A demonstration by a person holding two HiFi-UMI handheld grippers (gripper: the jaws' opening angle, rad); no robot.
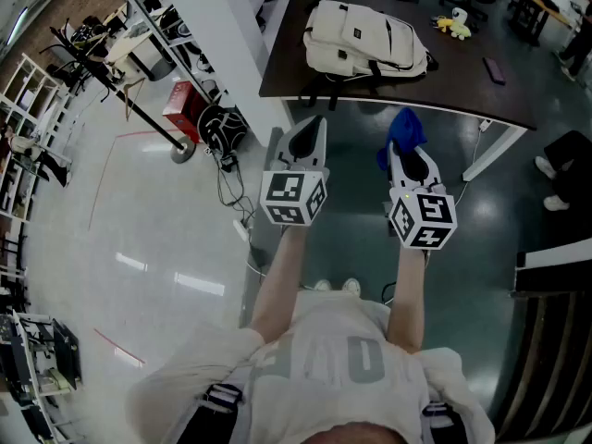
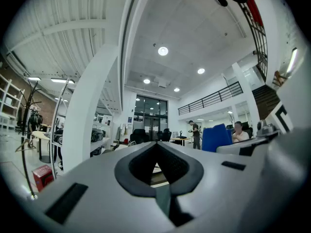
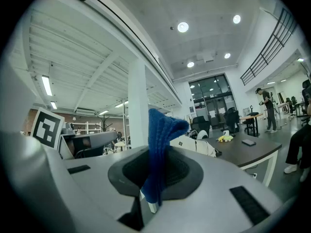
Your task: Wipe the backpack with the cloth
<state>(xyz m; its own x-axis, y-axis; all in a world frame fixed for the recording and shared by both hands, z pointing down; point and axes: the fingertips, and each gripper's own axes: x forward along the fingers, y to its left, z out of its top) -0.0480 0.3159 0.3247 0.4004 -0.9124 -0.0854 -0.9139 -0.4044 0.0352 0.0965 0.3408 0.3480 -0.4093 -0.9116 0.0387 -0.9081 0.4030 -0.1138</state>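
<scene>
A cream backpack (image 1: 365, 41) lies flat on the dark table (image 1: 296, 72) ahead of me; it also shows small in the right gripper view, backpack (image 3: 197, 145). My right gripper (image 1: 407, 153) is shut on a blue cloth (image 1: 404, 132), which stands up out of the jaws, cloth (image 3: 159, 152). My left gripper (image 1: 308, 132) is shut with nothing in it, its jaws pressed together (image 2: 158, 176). Both grippers are held in the air short of the table's near edge, pointing toward it.
On the table's far part lie a yellow soft toy (image 1: 453, 26) and a dark phone (image 1: 494, 70). A white pillar (image 1: 217, 26) rises left of the table. A red box (image 1: 182, 111), a black bag (image 1: 220, 128) and cables sit on the floor. A seated person's legs (image 1: 560, 169) are at right.
</scene>
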